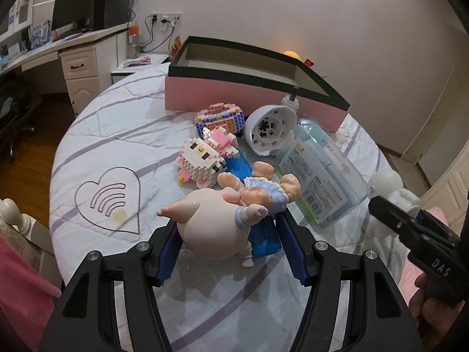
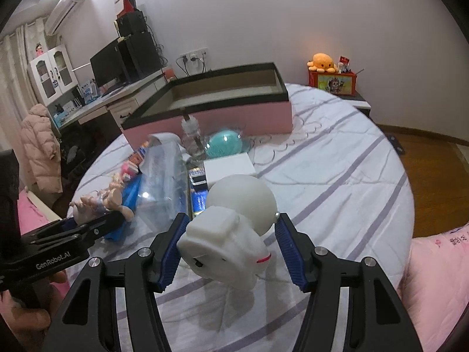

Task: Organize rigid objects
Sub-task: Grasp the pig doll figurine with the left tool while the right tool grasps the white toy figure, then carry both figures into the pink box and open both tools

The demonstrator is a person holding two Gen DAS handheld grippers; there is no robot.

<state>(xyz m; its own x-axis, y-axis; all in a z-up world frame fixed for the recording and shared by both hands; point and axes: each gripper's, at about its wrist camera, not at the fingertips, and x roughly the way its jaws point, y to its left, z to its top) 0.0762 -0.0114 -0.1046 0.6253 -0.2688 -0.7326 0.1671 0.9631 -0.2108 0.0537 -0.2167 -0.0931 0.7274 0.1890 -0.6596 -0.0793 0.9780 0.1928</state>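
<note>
My left gripper (image 1: 230, 234) is shut on a pale pink doll figure (image 1: 217, 223) in a blue outfit. Its blue pads press the doll's big round head and its side, just above the quilt. My right gripper (image 2: 231, 231) is shut on a white toy figure (image 2: 228, 249) with a ball-shaped head, casting a shadow on the quilt below. The same white figure (image 1: 392, 187) shows at the right of the left wrist view, behind the right gripper's fingers (image 1: 407, 223). An open pink box with a black rim (image 1: 234, 94) (image 2: 234, 117) stands at the back of the bed.
On the striped quilt (image 1: 117, 146) lie a brick cat (image 1: 202, 158), a brick building (image 1: 221, 117), a white round device (image 1: 269, 129), a clear plastic package (image 1: 322, 176) and a blue pack (image 1: 240, 167). A teal ball (image 2: 224, 143), a white carton (image 2: 228, 167) and a small bottle (image 2: 190, 135) sit before the box.
</note>
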